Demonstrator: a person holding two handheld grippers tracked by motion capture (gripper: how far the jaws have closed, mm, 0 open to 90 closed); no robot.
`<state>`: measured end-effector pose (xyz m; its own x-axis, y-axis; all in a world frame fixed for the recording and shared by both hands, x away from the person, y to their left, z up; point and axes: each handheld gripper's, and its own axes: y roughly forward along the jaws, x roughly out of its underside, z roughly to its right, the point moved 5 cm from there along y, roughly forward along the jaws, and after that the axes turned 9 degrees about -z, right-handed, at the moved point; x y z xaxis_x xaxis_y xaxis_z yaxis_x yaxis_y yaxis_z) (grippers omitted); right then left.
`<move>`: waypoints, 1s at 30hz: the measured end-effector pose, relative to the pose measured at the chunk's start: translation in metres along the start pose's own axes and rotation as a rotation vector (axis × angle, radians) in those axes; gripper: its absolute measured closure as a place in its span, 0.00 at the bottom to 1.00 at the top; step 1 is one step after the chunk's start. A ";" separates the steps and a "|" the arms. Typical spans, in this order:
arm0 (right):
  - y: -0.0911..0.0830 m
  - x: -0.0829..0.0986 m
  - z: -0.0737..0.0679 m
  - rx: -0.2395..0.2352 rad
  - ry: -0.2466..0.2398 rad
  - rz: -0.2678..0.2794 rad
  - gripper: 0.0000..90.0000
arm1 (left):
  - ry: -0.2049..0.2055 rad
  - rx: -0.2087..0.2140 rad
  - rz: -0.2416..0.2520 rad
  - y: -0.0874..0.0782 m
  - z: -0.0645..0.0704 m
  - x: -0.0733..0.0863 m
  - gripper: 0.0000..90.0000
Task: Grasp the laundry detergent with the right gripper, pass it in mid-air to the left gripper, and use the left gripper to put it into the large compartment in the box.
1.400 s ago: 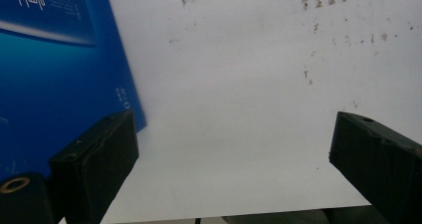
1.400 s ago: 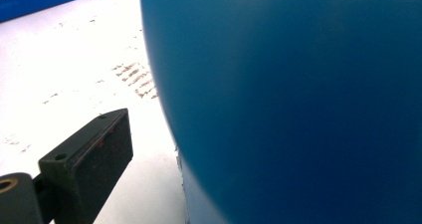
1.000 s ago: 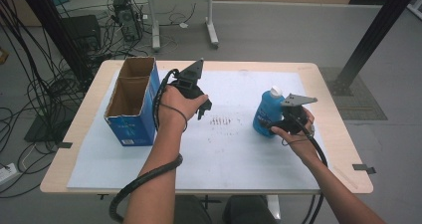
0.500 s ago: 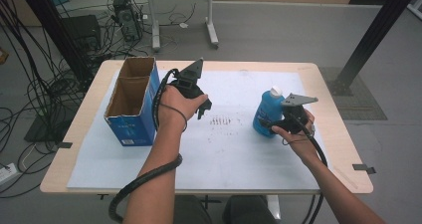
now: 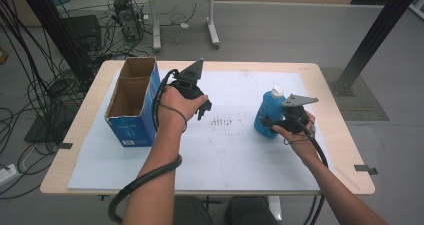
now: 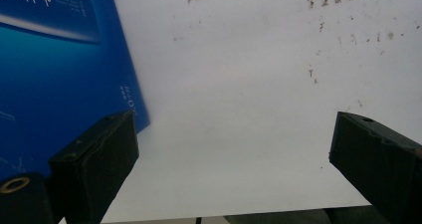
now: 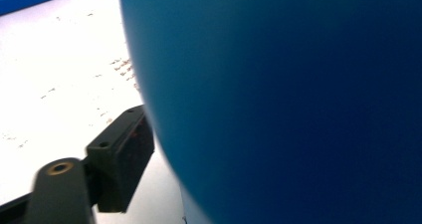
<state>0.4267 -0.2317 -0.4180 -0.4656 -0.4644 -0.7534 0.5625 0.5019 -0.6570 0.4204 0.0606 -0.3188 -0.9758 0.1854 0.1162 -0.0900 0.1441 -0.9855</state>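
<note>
A person seated at a wooden surface (image 5: 340, 150) covered by a white sheet (image 5: 240, 150) works two handheld grippers; the right gripper (image 5: 274, 126) is pressed up against a blue bottle (image 5: 267, 112) with a white cap, which stands upright on the sheet toward the person's right; in the right gripper view the bottle's blue wall (image 7: 278, 104) looms close, with one of the fingers (image 7: 122, 162) lying against its side, while the other finger is hidden behind the bottle, so whether the grip is clenched on the bottle cannot be told; the left gripper (image 5: 204, 110) hovers over the middle of the sheet, just beside an open blue cardboard box (image 5: 132, 102) that stands at the left of the surface; in the left gripper view its fingers (image 6: 97, 159) are spread wide apart with nothing between them, one close to the box's blue printed side (image 6: 59, 74), the bare sheet below; a patch of small brown specks (image 5: 225, 122) marks the sheet between the two grippers; black cables (image 5: 135, 185) trail from each gripper back along the person's forearms; the bottle and the box are well apart
</note>
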 end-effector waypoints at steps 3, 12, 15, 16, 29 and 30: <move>0.001 0.000 0.000 0.001 0.001 -0.002 0.25 | -0.003 0.001 0.002 0.000 -0.001 0.000 0.06; 0.002 0.002 0.000 0.004 -0.007 -0.005 0.32 | 0.002 0.002 -0.004 0.003 -0.001 0.000 0.06; 0.002 0.002 0.000 0.005 -0.005 -0.005 0.34 | 0.003 0.001 -0.005 0.003 -0.001 0.000 0.06; 0.002 0.002 0.000 0.005 -0.005 -0.005 0.34 | 0.003 0.001 -0.005 0.003 -0.001 0.000 0.06; 0.003 0.003 0.000 0.013 0.003 -0.006 0.43 | -0.002 0.004 0.002 0.000 -0.001 0.001 0.06; 0.003 0.003 0.000 0.010 0.004 -0.005 0.43 | -0.001 0.003 0.001 0.001 -0.001 0.001 0.06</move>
<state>0.4272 -0.2315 -0.4225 -0.4713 -0.4641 -0.7500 0.5670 0.4919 -0.6607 0.4198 0.0617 -0.3192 -0.9760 0.1850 0.1153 -0.0897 0.1411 -0.9859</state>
